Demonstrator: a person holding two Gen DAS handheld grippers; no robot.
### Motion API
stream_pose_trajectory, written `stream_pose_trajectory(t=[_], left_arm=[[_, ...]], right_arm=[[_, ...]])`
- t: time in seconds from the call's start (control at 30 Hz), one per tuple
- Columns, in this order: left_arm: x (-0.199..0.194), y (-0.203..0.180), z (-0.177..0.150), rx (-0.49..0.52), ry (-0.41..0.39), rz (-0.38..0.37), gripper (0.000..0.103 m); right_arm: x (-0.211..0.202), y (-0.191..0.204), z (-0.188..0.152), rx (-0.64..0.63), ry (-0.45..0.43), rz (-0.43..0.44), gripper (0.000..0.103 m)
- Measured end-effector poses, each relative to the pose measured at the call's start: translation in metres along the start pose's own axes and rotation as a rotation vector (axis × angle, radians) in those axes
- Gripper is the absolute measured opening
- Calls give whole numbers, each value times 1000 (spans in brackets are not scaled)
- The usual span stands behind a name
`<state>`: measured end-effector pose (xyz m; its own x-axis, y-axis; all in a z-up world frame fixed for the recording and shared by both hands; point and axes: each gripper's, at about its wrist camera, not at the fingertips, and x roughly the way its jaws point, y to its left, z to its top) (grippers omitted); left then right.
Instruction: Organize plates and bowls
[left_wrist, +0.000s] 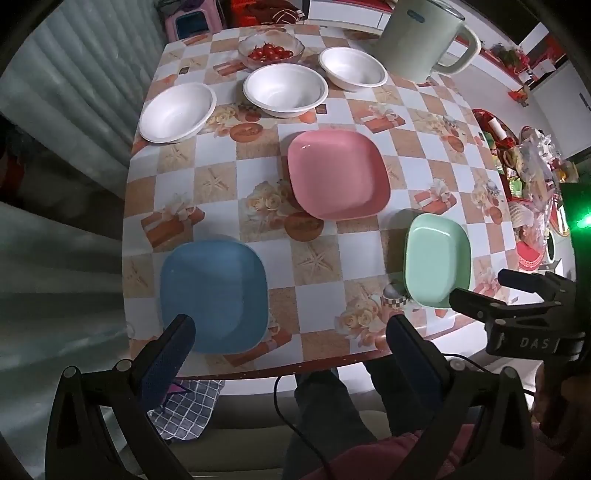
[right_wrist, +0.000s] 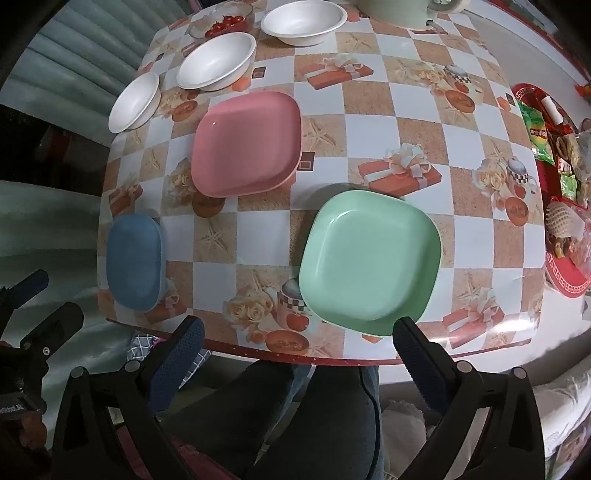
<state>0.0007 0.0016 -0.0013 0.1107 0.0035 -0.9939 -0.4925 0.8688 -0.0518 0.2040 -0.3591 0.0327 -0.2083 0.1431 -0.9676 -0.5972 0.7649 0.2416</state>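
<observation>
Both grippers empty, jaws spread wide, hovering over the near edge of the bench (left_wrist: 325, 258), nothing between the pads.

Left gripper (left_wrist: 288, 343): blue plate (left_wrist: 212, 295) right ahead of its left finger, at the near bench edge. Looks like thin plastic, so probably light, stiff, smooth and a bit slippery; unlikely to break. It lies flat, so the only real hold is the raised rim; I'd pinch the near edge, one pad over and one under, and expect it to tip if gripped too shallow.

Right gripper (right_wrist: 299, 343): green plate (right_wrist: 369, 262) just ahead, between its fingers and a little toward the right one, near rim close to the bench edge. Same shape and, I'd judge, same feel; near rim is the grab point.

Pink plate (right_wrist: 245, 144) farther ahead, left of the right gripper's line and mid-bench, apart from the other two. Likely the base for a stack.

Beyond it, three white bowls (left_wrist: 286, 90) in a loose row, none touching. They look like foam or thin disposable ware: very light, soft-walled, easy to crush. Take each by the rim wall with gentle squeeze; they should nest.

Farthest: glass dish of tomatoes (left_wrist: 271, 51) and a kettle (left_wrist: 421, 37), not part of the job.
</observation>
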Motion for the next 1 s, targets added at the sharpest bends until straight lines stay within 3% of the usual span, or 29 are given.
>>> stream_pose_trajectory(t=[0.67, 0.8, 1.0], left_arm=[[-2, 6, 12, 6, -19, -6, 103], [-2, 6, 17, 19, 12, 3, 103], [1, 3, 17, 16, 2, -52, 103]], right_arm=[[-1, 3, 7, 21, 17, 11, 103], [-1, 2, 9, 27, 42, 44, 103], [-1, 2, 10, 16, 16, 33, 103]])
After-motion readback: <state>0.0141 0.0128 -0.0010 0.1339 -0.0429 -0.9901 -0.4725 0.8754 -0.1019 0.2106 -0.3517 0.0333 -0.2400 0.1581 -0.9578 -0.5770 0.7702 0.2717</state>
